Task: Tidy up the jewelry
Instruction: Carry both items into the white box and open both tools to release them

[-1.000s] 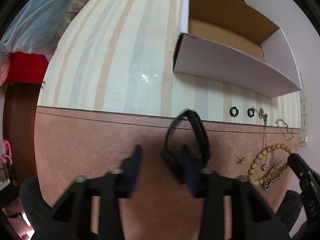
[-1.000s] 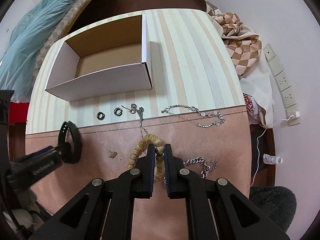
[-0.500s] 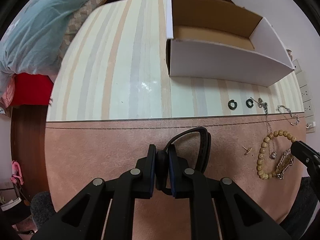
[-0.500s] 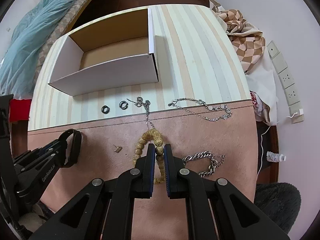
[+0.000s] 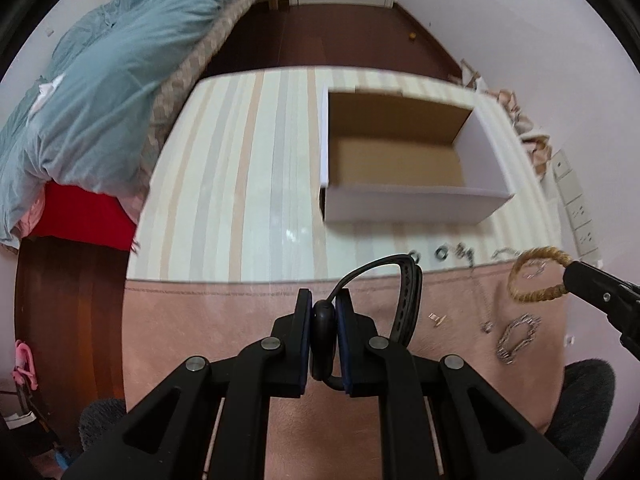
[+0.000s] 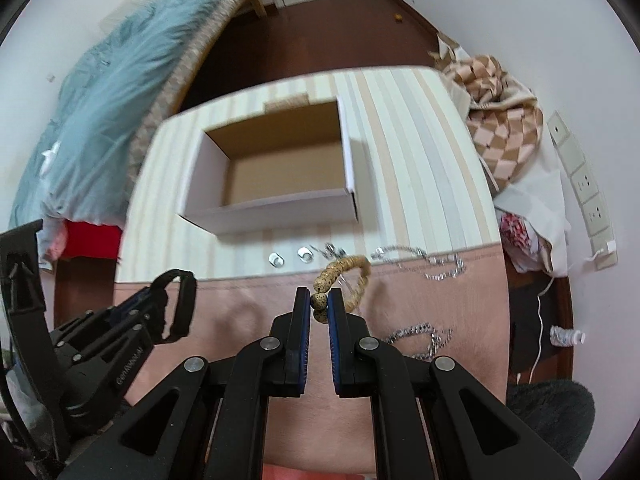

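Left wrist view: black band (image 5: 408,300) is clamped in left gripper (image 5: 323,320), bead bracelet (image 6: 344,276) pinched in right gripper (image 6: 319,304), both held above mat. Box (image 5: 400,160) at far side is empty; rings (image 6: 290,257), chains (image 6: 420,258) are left.

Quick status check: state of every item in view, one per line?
Left gripper: shut on black watch, lifted.
Right gripper: shut on bead bracelet, lifted.
Cardboard box: open, empty.
Two rings: on the table.
Chunky chain bracelet: lying on the pink mat.
Thin chain: lying across the mat edge.
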Available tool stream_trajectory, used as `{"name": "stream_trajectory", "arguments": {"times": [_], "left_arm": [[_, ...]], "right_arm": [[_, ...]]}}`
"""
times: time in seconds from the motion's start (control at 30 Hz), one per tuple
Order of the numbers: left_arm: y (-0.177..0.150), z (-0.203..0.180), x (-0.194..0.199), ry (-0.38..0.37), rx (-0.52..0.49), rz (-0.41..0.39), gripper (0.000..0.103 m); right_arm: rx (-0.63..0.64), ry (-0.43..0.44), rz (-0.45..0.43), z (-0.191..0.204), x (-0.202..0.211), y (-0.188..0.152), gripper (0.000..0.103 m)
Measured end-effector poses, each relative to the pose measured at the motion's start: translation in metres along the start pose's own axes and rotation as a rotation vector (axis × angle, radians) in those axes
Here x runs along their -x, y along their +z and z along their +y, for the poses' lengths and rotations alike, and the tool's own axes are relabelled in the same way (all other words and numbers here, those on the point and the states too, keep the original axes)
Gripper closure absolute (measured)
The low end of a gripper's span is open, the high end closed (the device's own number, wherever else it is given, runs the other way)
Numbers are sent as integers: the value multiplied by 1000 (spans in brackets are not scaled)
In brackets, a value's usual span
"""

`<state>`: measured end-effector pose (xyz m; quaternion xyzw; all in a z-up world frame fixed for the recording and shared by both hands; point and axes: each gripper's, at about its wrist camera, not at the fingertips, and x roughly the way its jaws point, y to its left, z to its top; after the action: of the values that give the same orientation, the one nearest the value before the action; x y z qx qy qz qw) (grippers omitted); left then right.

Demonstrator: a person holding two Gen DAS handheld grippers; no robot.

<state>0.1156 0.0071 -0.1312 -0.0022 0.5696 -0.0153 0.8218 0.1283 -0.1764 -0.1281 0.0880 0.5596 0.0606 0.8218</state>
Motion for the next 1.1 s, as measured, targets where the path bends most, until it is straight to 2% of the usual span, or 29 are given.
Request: {"name": "stream_trajectory", "arguments": {"times": [0.2, 0.5, 0.7, 0.93, 1.0, 1.1], "left_arm": [[37, -2, 26, -36, 8, -78, 94], [99, 2, 18, -60, 5, -113, 94], [130, 3, -9, -78, 6, -85, 94], [157, 2, -46, -158, 41, 0, 94], [162, 2, -55, -167, 61, 32, 92], [166, 4, -63, -195, 79, 61, 88]], "right_arm": [[27, 59, -56, 12, 30, 32, 94], [80, 48, -98, 25, 30, 99, 94], [63, 57, -47, 18, -3, 137, 94], [23, 91, 33, 11, -47, 162, 94], [10, 115, 61, 9, -59, 167, 94], [-33, 199, 134, 3, -77, 171, 94]]}}
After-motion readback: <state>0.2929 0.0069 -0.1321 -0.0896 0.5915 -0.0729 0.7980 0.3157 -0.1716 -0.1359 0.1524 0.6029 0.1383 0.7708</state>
